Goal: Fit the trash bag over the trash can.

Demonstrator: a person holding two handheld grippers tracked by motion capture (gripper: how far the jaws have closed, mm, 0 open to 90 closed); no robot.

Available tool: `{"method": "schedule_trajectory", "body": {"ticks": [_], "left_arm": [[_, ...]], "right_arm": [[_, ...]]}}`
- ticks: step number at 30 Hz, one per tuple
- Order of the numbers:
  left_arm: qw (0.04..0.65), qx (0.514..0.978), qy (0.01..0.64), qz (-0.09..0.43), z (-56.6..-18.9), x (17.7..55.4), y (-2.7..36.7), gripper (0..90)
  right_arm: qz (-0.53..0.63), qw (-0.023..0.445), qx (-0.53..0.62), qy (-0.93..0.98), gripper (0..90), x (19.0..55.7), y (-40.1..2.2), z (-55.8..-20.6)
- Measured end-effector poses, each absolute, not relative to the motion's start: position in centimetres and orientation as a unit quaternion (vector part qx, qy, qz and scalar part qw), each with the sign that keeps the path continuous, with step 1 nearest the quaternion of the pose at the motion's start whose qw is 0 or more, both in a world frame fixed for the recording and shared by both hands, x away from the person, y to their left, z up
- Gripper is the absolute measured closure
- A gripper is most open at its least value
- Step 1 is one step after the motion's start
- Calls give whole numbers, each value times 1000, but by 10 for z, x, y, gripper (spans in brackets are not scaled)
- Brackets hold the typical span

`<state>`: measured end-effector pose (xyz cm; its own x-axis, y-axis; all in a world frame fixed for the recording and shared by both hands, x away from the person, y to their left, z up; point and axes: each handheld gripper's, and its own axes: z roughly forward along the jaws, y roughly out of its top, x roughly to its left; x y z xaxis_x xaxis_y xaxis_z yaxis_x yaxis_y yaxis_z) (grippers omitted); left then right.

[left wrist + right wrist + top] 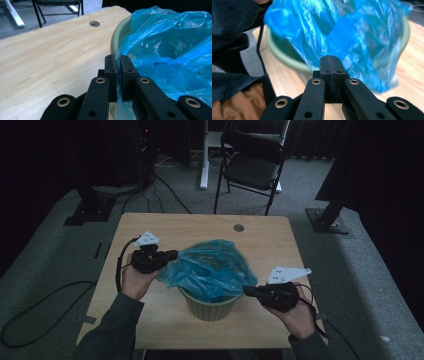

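Note:
A pale green ribbed bin [210, 307] stands in the middle of the wooden table [150, 227], with a crumpled blue plastic bag [210, 267] bulging out of its top. My left gripper [172, 254] is at the bag's left edge. In the left gripper view its jaws [118, 58] are pinched on a fold of the blue bag [170, 50], beside the bin's rim [118, 32]. At the bag's right edge, by the bin's rim, is my right gripper [247, 290]. Its jaws [329, 58] are pressed together on the bag's film [337, 32].
A round cable hole [238, 227] sits near the table's far edge. A black folding chair [252, 165] stands on the carpet beyond the table. Cables trail over the floor at the left. Black stand bases flank the table.

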<state>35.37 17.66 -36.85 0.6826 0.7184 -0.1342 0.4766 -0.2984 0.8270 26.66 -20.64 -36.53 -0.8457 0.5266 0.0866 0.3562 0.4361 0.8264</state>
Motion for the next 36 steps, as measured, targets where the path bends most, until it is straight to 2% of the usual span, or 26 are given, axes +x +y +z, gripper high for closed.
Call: {"method": "schedule_trajectory", "body": {"ticks": [3,12,20,26,36], "left_arm": [[464,789,385,118,-375,352,183,862],[470,785,394,92,-392,343,188,841],[480,781,388,91,-392,331,192,842],[488,776,391,85,-398,322,194,892],[497,767,401,65,-410,335,179,900]], "right_arm": [[460,83,260,845,900,263,-207,-369],[480,13,246,842,900,257,-201,-387],[460,1,253,851,900,261,-194,-401],[457,20,252,853,900,262,-190,-399],[450,70,294,840,900,279,-199,-399]]}}
